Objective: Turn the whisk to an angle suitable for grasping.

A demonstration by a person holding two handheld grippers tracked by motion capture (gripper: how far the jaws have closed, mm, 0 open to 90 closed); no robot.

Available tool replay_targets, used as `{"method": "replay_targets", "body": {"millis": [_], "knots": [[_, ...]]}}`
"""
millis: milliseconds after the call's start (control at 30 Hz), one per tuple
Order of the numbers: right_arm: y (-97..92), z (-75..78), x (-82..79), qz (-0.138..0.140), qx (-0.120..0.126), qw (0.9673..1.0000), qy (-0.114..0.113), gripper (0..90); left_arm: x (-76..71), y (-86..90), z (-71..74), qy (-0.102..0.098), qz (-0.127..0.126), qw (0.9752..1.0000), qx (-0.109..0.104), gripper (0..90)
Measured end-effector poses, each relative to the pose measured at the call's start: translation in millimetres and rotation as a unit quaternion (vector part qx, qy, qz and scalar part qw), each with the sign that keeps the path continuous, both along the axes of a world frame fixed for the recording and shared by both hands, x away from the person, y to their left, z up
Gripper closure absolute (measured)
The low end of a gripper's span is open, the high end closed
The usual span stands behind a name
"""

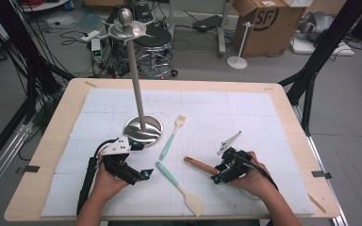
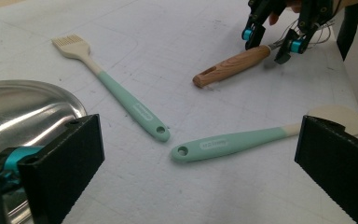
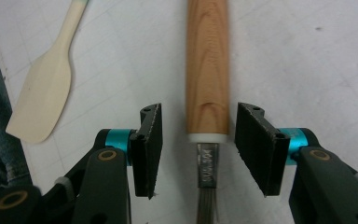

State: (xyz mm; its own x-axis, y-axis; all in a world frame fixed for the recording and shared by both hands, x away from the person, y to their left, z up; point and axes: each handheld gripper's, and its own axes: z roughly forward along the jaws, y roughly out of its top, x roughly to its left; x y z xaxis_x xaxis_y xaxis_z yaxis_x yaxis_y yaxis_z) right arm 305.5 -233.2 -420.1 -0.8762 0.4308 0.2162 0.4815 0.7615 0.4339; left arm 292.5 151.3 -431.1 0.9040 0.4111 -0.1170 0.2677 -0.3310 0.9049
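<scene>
On the white, faintly gridded padded mat that covers the wooden table, my right gripper hangs over a whisk with a wooden handle, a smooth, round, tapering shaft of warm brown grain that ends in a pale ring and a flat steel stem from which thin wires run toward me. My black, ribbed pads stand either side of that ring, a clear gap of mat showing on each flank, so the jaws are parted and grip nothing; the handle lies flat between them, reaching away to the left in the high view. To the near left of it rests a spatula with a mint-green handle and a cream, paddle-shaped blade, its blade end nearest me. Farther off lies a pastry brush of the same mint colour with pale bristles, pointing away toward the far edge. My left gripper hovers at the near left, its broad black jaws spread wide on nothing, just beside the polished round steel base of a tall rack whose slim pole rises to a domed top. A small grey three-cornered plate sits just beyond my right hand.
</scene>
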Motion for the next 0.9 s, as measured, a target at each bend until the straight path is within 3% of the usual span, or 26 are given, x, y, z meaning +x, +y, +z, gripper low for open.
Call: {"method": "replay_targets", "body": {"millis": [200,467,600,733,767,833,867,900], "knots": [[6.4,1.5,-5.7,0.020,-0.016,0.9996,-0.009,52.7,0.0,-0.3,-0.1,0.002,-0.001,1.0000,0.000,1.8],[6.4,0.8,-5.2,0.013,-0.022,0.9996,-0.010,50.8,0.7,-0.5,-0.8,0.001,-0.002,1.0000,0.002,1.8],[5.4,0.2,-4.8,0.007,-0.015,0.9999,0.003,45.1,0.7,-1.0,-1.1,0.003,-0.003,1.0000,0.004,1.8],[6.1,0.3,-3.4,-0.002,-0.015,0.9998,0.013,45.4,0.5,-0.8,-0.8,0.003,-0.001,1.0000,0.003,1.8],[7.6,1.0,-3.3,0.000,-0.020,0.9997,0.009,47.6,0.3,-0.8,-0.8,0.004,-0.001,1.0000,0.003,1.8],[11.5,4.5,-4.3,0.007,-0.043,0.9988,-0.024,46.4,0.5,-0.6,-1.0,0.004,0.000,1.0000,0.004,1.8],[12.6,5.6,-3.6,0.006,-0.046,0.9984,-0.031,46.2,0.5,-0.6,-1.0,0.004,0.000,1.0000,0.004,1.8],[13.3,5.2,-1.7,0.005,-0.045,0.9987,-0.025,46.3,0.9,-0.5,-1.2,0.004,0.000,1.0000,0.004,1.8]]}}
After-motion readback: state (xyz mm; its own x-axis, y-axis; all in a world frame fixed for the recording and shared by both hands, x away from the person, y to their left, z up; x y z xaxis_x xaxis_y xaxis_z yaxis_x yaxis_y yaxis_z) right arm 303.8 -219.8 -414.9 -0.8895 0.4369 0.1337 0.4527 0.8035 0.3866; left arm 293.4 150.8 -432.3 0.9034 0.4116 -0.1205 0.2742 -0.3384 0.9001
